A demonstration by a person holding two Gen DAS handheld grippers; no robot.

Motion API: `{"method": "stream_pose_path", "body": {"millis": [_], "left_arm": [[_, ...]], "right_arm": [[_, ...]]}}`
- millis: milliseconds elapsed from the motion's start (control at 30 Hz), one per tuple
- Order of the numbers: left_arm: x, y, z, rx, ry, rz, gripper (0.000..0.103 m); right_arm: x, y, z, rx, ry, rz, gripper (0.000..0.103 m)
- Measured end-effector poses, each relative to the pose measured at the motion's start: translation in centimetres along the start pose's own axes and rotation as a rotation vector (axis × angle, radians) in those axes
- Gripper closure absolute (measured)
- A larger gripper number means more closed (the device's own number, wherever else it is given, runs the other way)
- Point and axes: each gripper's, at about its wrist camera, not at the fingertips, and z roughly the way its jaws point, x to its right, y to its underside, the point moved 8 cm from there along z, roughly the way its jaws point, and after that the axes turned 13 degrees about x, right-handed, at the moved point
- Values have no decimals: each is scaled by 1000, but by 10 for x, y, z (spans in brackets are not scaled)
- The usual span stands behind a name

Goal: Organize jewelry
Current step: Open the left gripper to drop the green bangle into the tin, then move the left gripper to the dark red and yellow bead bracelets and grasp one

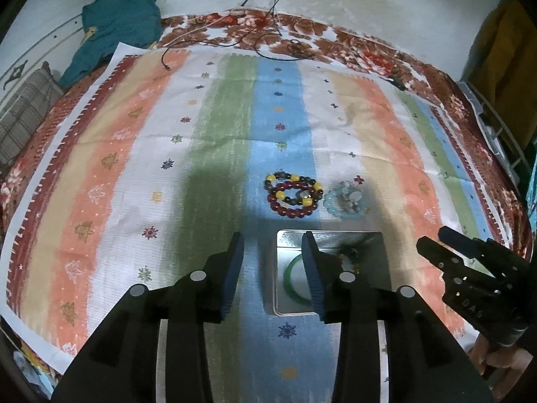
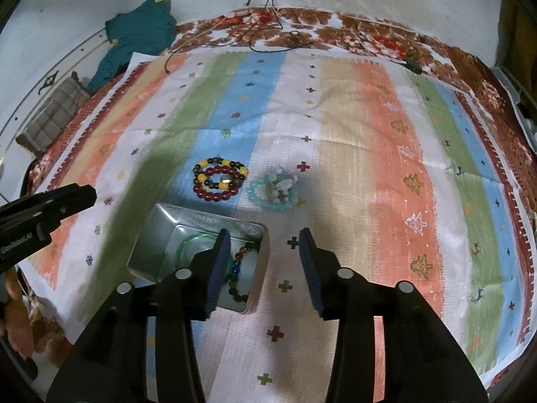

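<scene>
An open metal tin (image 1: 386,268) (image 2: 154,231) lies on the striped cloth and holds a green bangle (image 1: 292,278) (image 2: 188,240) and a multicoloured bead bracelet (image 2: 240,268). Beyond it lie a red bead bracelet (image 1: 288,206) (image 2: 214,194) tangled with a dark-and-yellow bead bracelet (image 1: 295,181) (image 2: 221,164), and a pale blue bracelet with light stones (image 1: 345,201) (image 2: 275,191). My left gripper (image 1: 272,262) is open and empty over the tin's left edge. My right gripper (image 2: 265,258) is open and empty, just right of the tin; it also shows in the left wrist view (image 1: 433,245).
The striped cloth (image 1: 134,184) (image 2: 386,168) covers a floral bedspread (image 1: 352,43). A teal garment (image 1: 117,23) (image 2: 137,33) and a checked cushion (image 1: 23,117) lie at the far left. Black cables (image 1: 268,40) trail along the far edge by the wall.
</scene>
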Motion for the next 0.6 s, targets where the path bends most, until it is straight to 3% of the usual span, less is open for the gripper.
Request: {"method": "stream_pose_path", "body": {"millis": [300,600], "left_arm": [[0,-5,14,-6,-14,13,49],[-1,-13,36,-11,-45,46,45]], "right_arm": [[13,-7,17,-8,18,19,44],[17,-11,28,-12,32,2,38]]}}
